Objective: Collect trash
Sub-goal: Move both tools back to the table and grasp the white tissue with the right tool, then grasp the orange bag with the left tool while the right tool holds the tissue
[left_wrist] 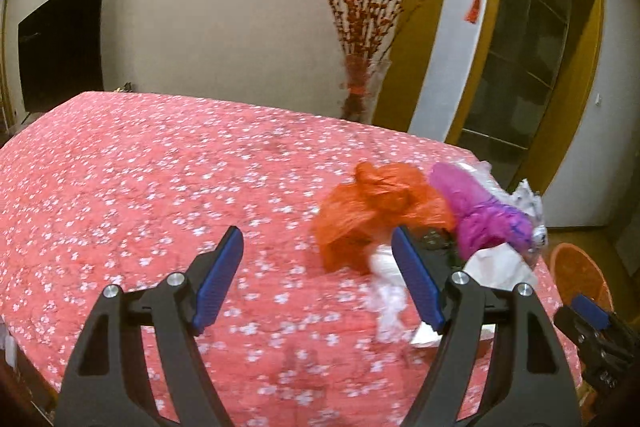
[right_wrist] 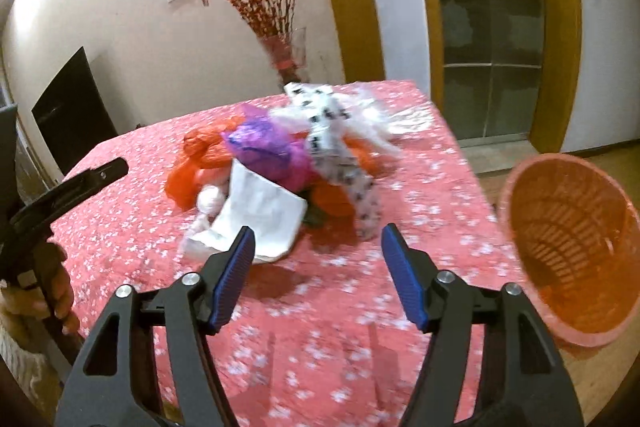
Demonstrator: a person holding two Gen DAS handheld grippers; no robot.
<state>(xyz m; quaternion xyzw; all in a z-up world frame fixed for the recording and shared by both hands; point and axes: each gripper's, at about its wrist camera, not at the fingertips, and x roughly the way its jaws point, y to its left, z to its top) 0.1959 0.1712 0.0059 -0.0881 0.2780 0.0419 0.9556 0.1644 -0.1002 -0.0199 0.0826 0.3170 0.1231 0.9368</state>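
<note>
— On the desk (right_wrist: 360, 307), what's lying there?

— A heap of trash (right_wrist: 280, 163) on the red flowered cloth, toward the far right part of the top. An orange bag (left_wrist: 368, 207), a purple bag (left_wrist: 476, 211), a white paper (right_wrist: 260, 219) at the near side of the heap, and a white wrapper with black marks (right_wrist: 340, 155) draped across it. All are bunched together, touching.

— And the bin?

— An orange basket (right_wrist: 572, 243) stands off the desk's right edge, its open mouth facing the right camera.

— The left gripper (left_wrist: 316, 275)?

— Jaws apart, nothing between them. It hangs over bare cloth, the heap just beside its right finger.

— The right gripper (right_wrist: 316, 275)?

— Jaws apart too, nothing clamped. They point at the near edge of the white paper, not touching it as far as I can tell. Both views are blurred.

— Anything else?

— A hand (right_wrist: 48, 291) grips the left gripper's handle at the right view's left edge. Behind the desk stand a vase of red twigs (left_wrist: 360, 83) and a dark screen (left_wrist: 60, 39).
</note>
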